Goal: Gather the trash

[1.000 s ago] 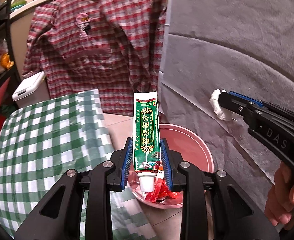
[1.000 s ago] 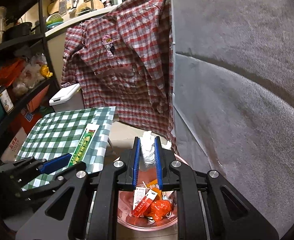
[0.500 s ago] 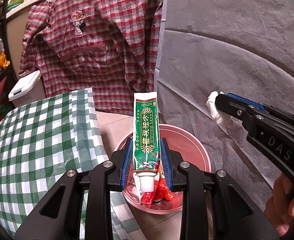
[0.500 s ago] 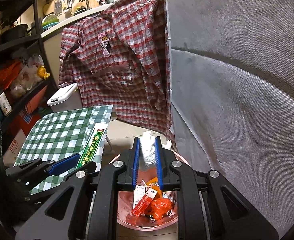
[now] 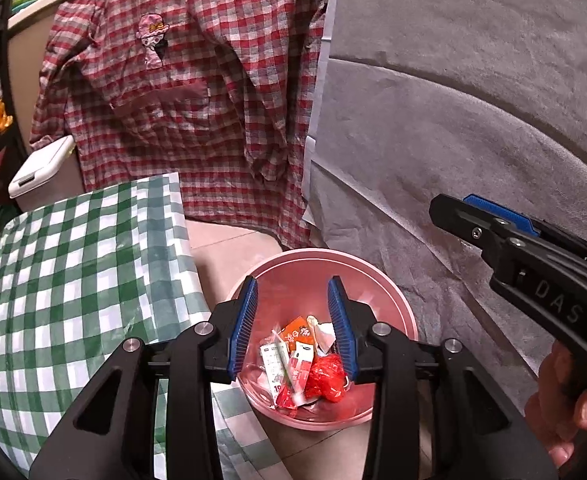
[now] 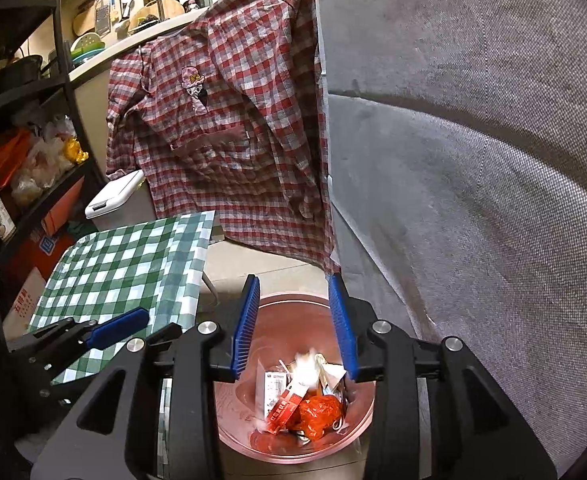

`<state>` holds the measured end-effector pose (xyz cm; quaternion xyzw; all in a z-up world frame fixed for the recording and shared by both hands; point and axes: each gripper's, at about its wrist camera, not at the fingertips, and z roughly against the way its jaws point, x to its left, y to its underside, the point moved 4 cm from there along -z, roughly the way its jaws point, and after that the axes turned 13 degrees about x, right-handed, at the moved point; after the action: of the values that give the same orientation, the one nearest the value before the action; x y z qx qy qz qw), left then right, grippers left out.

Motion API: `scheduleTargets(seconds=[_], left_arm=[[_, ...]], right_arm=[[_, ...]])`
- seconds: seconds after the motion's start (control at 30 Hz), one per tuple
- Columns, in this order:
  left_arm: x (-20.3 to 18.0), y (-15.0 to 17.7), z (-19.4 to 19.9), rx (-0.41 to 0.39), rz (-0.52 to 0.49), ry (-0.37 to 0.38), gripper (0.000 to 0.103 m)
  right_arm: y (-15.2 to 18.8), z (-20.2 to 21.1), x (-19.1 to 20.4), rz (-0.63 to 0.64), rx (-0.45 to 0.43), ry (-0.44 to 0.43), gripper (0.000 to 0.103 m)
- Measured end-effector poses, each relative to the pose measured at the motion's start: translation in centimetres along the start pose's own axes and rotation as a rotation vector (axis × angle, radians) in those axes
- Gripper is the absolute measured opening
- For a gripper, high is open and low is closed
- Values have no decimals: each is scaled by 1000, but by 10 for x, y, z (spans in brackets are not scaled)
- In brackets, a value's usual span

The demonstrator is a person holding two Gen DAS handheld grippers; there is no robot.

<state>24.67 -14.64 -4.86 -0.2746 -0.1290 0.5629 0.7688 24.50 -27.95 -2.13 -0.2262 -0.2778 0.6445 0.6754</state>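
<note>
A pink bin stands on the floor between the checked table and the grey sofa, and it also shows in the right wrist view. It holds several wrappers and a red crumpled wrapper. My left gripper is open and empty above the bin. My right gripper is open and empty above the bin, and it shows from the side in the left wrist view. A white blurred scrap lies over the trash. The green tube is not in view.
A table with a green checked cloth is left of the bin. A red plaid shirt hangs behind. A grey sofa fills the right side. A white lidded bin and shelves stand at the left.
Both grippers have opened. The green tube left the left gripper and the white tissue left the right gripper. Both grippers moved closer over the bin.
</note>
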Motion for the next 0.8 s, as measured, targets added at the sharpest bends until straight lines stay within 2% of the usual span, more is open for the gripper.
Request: scheduleTargets(seconds=[0.17, 0.37, 0.47, 0.57, 0.63, 0.73, 0.8], left_arm=[[7, 5, 15, -30, -4, -7, 37], [25, 20, 57, -93, -20, -26, 38], [32, 32, 86, -145, -27, -48, 58], [38, 48, 115, -182, -22, -61, 67], [43, 63, 133, -208, 5, -65, 73], [49, 91, 150, -223, 55, -84, 81], [49, 111, 161, -227, 75, -115, 87]], right_arm=[[2, 3, 1, 6, -4, 13, 37], [11, 29, 2, 16, -47, 15, 52], [20, 51, 7, 31, -84, 11, 63], [36, 76, 14, 47, -119, 11, 75], [47, 92, 19, 65, -145, 22, 86], [69, 117, 29, 101, -192, 59, 96], [88, 130, 33, 107, -210, 85, 98]])
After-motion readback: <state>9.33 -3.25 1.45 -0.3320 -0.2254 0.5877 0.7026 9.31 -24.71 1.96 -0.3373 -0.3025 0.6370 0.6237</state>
